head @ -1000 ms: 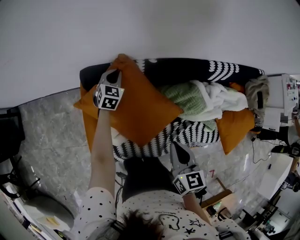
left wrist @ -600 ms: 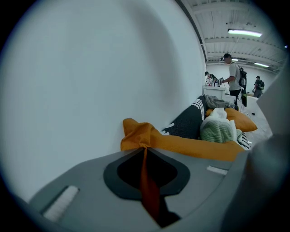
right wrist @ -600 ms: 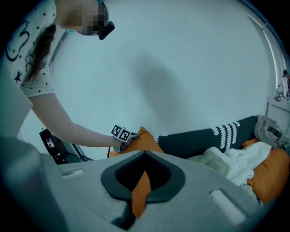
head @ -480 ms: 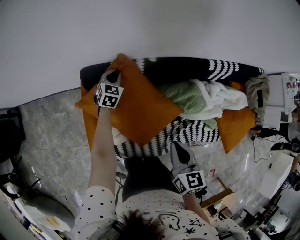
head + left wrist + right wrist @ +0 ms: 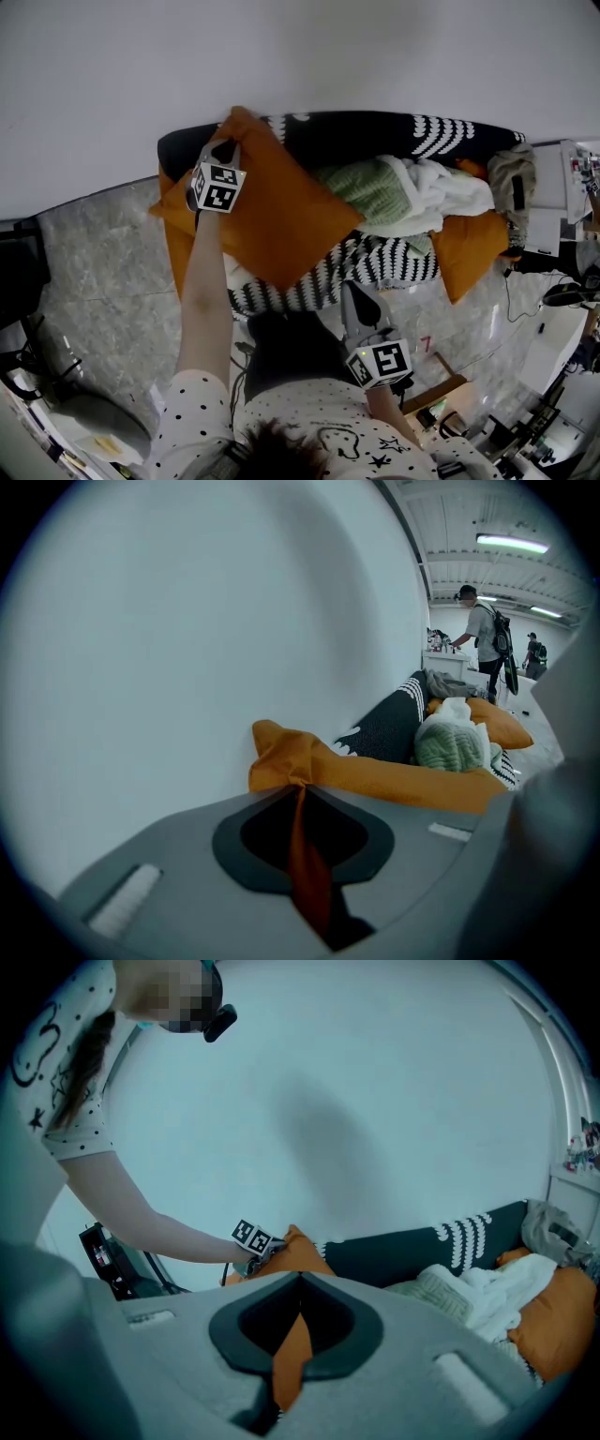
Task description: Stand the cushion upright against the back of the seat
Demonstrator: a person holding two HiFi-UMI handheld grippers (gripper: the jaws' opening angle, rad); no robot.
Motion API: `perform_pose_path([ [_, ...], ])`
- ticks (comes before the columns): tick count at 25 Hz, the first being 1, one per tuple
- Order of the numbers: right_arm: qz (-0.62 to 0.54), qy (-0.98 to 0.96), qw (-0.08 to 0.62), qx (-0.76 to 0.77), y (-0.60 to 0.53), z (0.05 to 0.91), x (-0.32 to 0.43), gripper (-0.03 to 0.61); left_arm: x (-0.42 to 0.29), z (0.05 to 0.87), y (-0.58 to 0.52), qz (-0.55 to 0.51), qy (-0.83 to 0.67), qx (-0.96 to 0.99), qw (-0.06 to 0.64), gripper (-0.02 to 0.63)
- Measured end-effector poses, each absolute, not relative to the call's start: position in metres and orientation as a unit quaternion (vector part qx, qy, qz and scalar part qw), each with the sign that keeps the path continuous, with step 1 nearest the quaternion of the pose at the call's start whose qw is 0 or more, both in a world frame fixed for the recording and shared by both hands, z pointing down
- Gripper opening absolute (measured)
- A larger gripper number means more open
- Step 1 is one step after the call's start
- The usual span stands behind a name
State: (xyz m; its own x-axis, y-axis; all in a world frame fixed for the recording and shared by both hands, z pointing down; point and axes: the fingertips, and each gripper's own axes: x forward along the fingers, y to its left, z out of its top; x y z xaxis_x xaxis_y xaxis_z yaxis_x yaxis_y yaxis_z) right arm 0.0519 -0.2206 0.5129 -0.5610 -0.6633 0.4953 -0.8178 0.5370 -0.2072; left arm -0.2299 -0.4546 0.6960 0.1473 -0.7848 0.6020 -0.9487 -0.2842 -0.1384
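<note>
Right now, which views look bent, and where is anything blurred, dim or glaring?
Left gripper view: strong fisheye, black corners, orange cushion sharp, ceiling lamp bright. Right gripper view: same bending, a soft shadow on the wall, a mosaic patch top left. Head view: even light, little blur.

Orange cushion (image 5: 375,780) seemingly between opening jaws

A red "7" (image 5: 427,344) marks the floor (image 5: 112,262).

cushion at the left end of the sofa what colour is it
The cushion is plain orange; the head view shows it best.
</note>
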Motion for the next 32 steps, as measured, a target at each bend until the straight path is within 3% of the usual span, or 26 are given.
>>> perform_pose_path([
  [9,0.205,-0.860,0.180,0.430,-0.219,0.508,0.050,-0.002,-0.231,0.690,-0.453,0.271,-0.581,0.753,0.149,0.061],
  [21,0.198,-0.870,0.168,0.418,-0.215,0.501,0.046,-0.002,-0.227,0.648,-0.438,0.194,-0.584,0.769,0.170,0.159],
  [26,0.188,-0.874,0.162,0.417,-0.214,0.493,0.046,-0.002,-0.232,0.631,-0.427,0.179,-0.598,0.762,0.174,0.153],
  [32,0.177,-0.884,0.151,0.407,-0.210,0.483,0.041,-0.002,-0.239,0.597,-0.415,0.158,-0.616,0.757,0.151,0.074],
])
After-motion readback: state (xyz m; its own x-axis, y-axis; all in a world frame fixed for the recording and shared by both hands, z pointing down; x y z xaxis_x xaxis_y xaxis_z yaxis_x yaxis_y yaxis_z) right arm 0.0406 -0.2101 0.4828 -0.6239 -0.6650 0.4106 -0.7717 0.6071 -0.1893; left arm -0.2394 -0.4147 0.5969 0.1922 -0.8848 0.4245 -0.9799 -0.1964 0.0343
